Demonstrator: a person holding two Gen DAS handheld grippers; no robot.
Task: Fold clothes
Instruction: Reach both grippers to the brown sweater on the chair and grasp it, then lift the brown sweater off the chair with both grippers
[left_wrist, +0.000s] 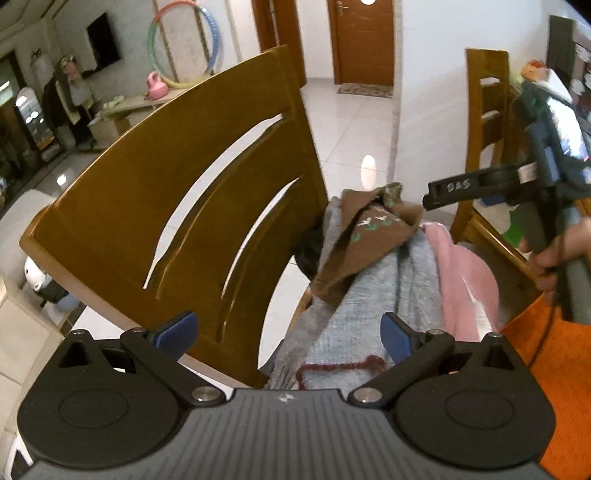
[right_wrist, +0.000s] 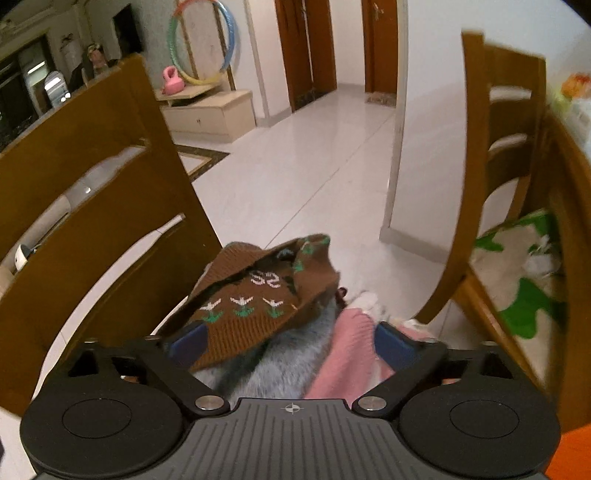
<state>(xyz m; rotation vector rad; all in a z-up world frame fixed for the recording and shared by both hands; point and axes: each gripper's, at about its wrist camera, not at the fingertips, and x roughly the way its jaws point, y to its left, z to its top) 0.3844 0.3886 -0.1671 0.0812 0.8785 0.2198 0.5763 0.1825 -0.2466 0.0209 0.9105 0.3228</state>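
Landmark: wooden chair (left_wrist: 155, 206), backrest slatted.
Clothes pile: heaped just right of the chair back; brown knitted garment (right_wrist: 258, 306) (flower pattern) on top, grey garment (left_wrist: 354, 295) beneath, pink garment (left_wrist: 465, 280) on the pile's far side from the chair.
Left gripper (left_wrist: 288, 332): jaws spread wide, nothing between them, above the grey garment.
Right gripper (right_wrist: 291, 341): jaws apart, over the pile; the brown garment's edge overlaps its chair-side finger.
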